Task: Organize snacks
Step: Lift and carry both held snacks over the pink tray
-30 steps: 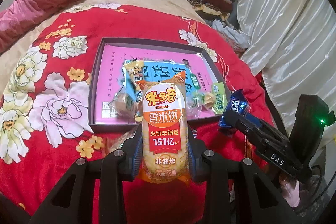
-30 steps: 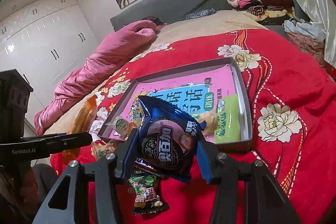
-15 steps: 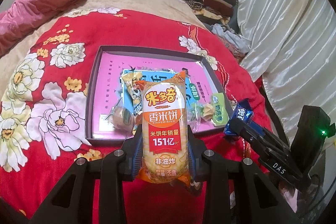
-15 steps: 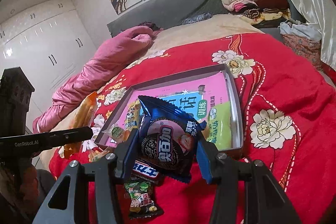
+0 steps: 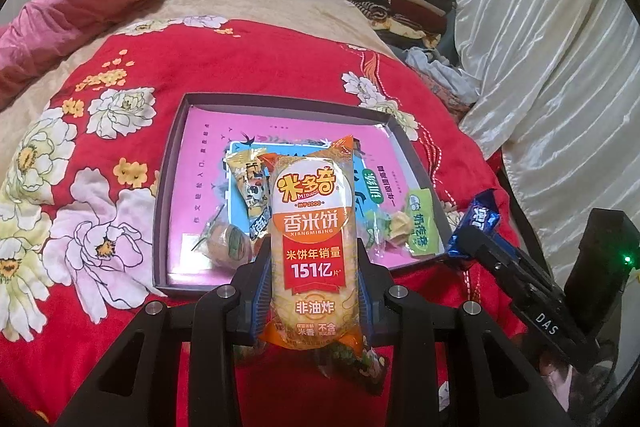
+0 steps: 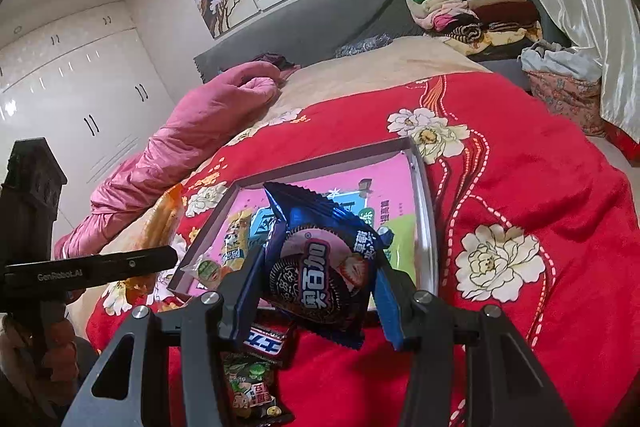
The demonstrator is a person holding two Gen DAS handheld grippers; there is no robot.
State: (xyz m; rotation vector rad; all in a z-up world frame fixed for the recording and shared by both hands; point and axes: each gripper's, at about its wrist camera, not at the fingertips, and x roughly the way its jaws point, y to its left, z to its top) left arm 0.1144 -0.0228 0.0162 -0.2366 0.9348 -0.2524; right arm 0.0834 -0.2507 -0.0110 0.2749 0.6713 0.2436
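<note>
Under right gripper (image 6: 316, 267): Snickers bar (image 6: 266, 341).

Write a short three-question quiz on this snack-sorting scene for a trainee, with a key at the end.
1. Multiple choice: what does the left gripper hold? A) blue cookie packet B) orange rice cracker pack C) nothing.
2. True or false: the blue cookie packet already lies inside the tray.
3. Fill in: the tray sits on a red ____ blanket.

Key
1. B: the rice cracker pack stands clamped between its fingers.
2. False: the right gripper holds it, near the tray's front edge.
3. Floral.
</note>
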